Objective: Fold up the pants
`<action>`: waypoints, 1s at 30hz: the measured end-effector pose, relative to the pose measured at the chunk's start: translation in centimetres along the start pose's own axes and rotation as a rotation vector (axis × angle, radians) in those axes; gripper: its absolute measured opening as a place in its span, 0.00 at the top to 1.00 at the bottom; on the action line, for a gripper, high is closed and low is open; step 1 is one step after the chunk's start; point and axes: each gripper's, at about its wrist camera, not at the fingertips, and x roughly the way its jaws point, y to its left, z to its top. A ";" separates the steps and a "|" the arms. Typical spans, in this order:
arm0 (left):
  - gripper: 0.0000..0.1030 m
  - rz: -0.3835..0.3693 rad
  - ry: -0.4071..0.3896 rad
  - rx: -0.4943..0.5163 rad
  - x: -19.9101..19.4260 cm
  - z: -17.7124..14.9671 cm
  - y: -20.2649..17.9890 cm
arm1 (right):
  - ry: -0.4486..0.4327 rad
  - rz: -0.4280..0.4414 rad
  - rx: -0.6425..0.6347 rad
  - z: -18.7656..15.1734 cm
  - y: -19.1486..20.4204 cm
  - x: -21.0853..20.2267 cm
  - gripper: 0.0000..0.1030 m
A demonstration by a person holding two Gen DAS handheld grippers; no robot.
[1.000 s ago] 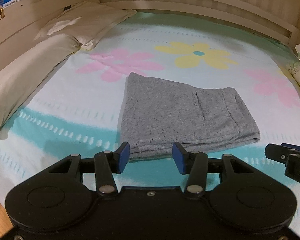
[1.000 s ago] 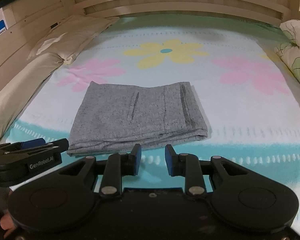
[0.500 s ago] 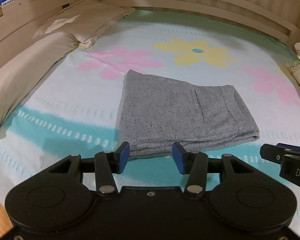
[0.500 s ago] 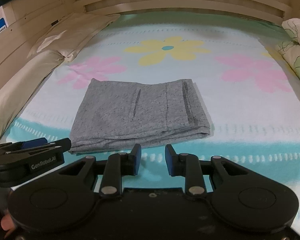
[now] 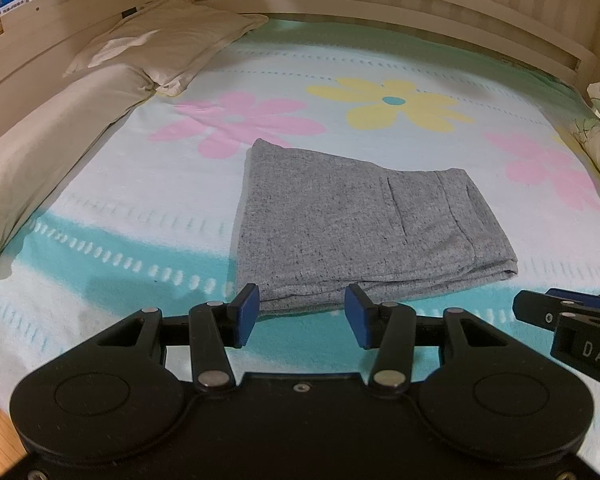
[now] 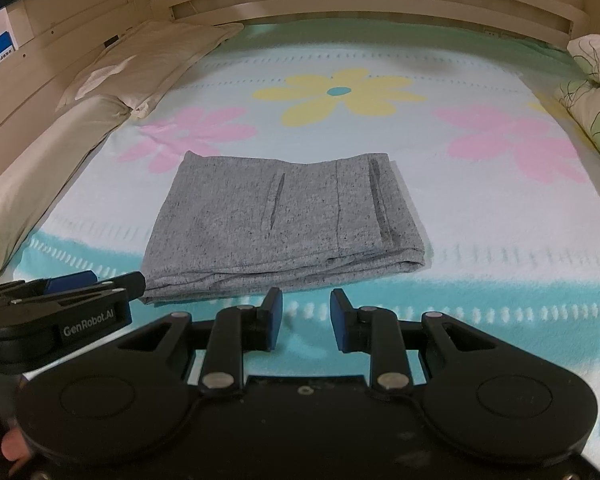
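The gray pants (image 5: 348,224) are lying folded into a compact rectangle on the flowered bedsheet (image 5: 140,184), just beyond both tools. In the left wrist view they are sitting at about 12 o'clock from the left gripper (image 5: 302,312), whose blue-padded jaws are standing well apart with nothing between them — only the near hem of the pants showing through the gap. The tip of the right gripper is poking in at 3 o'clock in that view.

In the right wrist view the pants (image 6: 284,224) are resting at roughly 11 o'clock from the right gripper (image 6: 305,320); its jaws are standing narrower but still parted, holding nothing, with bare turquoise sheet showing in the gap. The left gripper is showing at 9 o'clock there, and fingertips (image 6: 8,446) of a hand are peeking in at 8 o'clock.

Two pale pillows (image 5: 100,92) are lying along the bed's edge at 10 o'clock, and a leaf-patterned pillow (image 6: 592,96) is sitting at 2 o'clock — both well apart from the pants.
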 end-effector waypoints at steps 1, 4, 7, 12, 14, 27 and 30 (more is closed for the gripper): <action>0.46 -0.001 0.001 0.003 0.0 0.0 0.0 | 0.000 0.000 0.000 0.0 0.0 0.0 0.72; 0.46 -0.003 0.001 0.009 0.0 0.0 0.0 | 0.005 0.001 -0.002 -0.1 0.1 0.1 0.72; 0.46 -0.005 0.009 0.008 0.0 0.1 0.0 | 0.008 0.004 -0.005 -0.2 0.1 0.1 0.72; 0.46 -0.009 0.025 -0.006 0.2 0.1 0.1 | 0.009 0.003 -0.006 -0.3 0.3 0.2 0.72; 0.46 -0.012 0.023 -0.004 0.2 0.1 0.2 | 0.010 0.002 -0.006 -0.3 0.3 0.2 0.72; 0.46 -0.014 0.031 0.003 0.2 -0.1 0.1 | 0.013 0.003 -0.012 -0.2 0.4 0.3 0.72; 0.46 -0.013 0.035 0.003 0.3 -0.1 0.1 | 0.014 0.003 -0.012 -0.2 0.4 0.3 0.72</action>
